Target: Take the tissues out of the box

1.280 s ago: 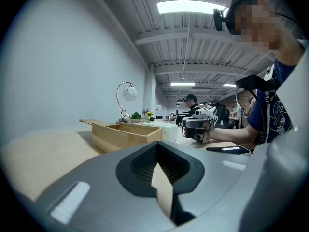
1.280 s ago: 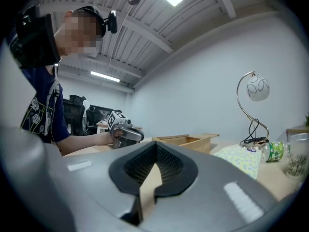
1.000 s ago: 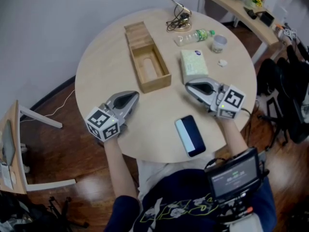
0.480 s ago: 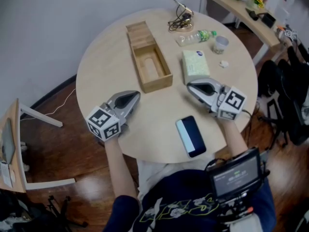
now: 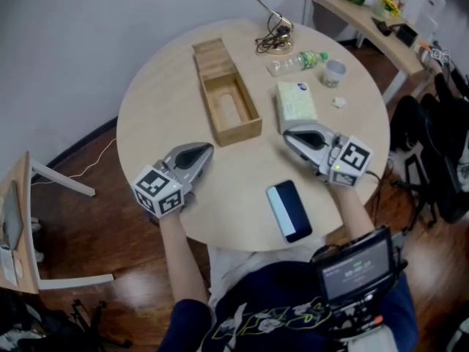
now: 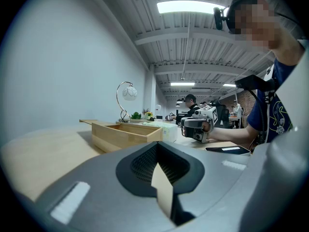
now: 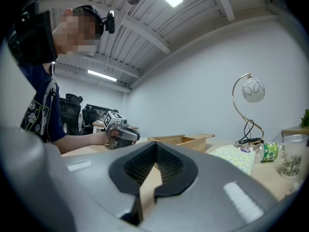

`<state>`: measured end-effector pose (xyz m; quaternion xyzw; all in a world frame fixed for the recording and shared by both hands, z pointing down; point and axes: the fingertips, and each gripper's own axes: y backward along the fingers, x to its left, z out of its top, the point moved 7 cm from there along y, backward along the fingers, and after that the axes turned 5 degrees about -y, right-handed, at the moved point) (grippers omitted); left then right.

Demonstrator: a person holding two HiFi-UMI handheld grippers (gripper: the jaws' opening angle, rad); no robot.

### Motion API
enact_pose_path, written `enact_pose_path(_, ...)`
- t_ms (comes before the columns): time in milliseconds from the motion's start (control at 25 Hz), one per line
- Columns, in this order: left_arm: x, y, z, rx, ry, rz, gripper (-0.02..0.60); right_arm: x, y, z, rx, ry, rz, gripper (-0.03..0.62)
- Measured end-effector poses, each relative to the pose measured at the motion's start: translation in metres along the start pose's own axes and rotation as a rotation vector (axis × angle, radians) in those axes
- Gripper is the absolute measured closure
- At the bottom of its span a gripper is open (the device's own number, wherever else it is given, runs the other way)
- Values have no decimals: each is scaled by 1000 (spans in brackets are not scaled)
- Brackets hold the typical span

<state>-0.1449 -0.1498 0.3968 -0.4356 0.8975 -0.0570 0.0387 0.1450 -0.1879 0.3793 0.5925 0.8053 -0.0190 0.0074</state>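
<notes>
the tissues [image 5: 295, 105] lie flat on the table [image 5: 161, 108], just right of the box [image 5: 236, 132] and outside it; the box stands open with its lid [image 5: 209, 51] at the far end, and its inside looks bare; by that the removal seems done, and this reads as a rest at the end of the task; the left gripper [image 5: 207, 148] lies on the table near the box's front corner, jaws closed together with nothing between them; the right gripper [image 5: 288, 134] lies just in front of the tissues, jaws likewise pressed together and empty; if anything is left, it is a look into the box to confirm nothing remains; that would call for opening one pair of jaws and reaching over the near wall.

the table is round, pale wood; a phone [image 5: 289, 210] sits near its front edge; a lamp [image 5: 277, 44], a bottle [image 5: 297, 61] and a cup [image 5: 334, 72] stand at the far side; the floor [image 5: 95, 233] is dark wood, the wall plain grey; a shelf [image 5: 363, 17] with plants runs along the right.
</notes>
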Motion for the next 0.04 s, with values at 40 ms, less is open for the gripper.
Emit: enact_pose_path(40, 0, 0, 0, -1, 0, 1, 578, 0, 0, 0, 2, -1, 0, 594)
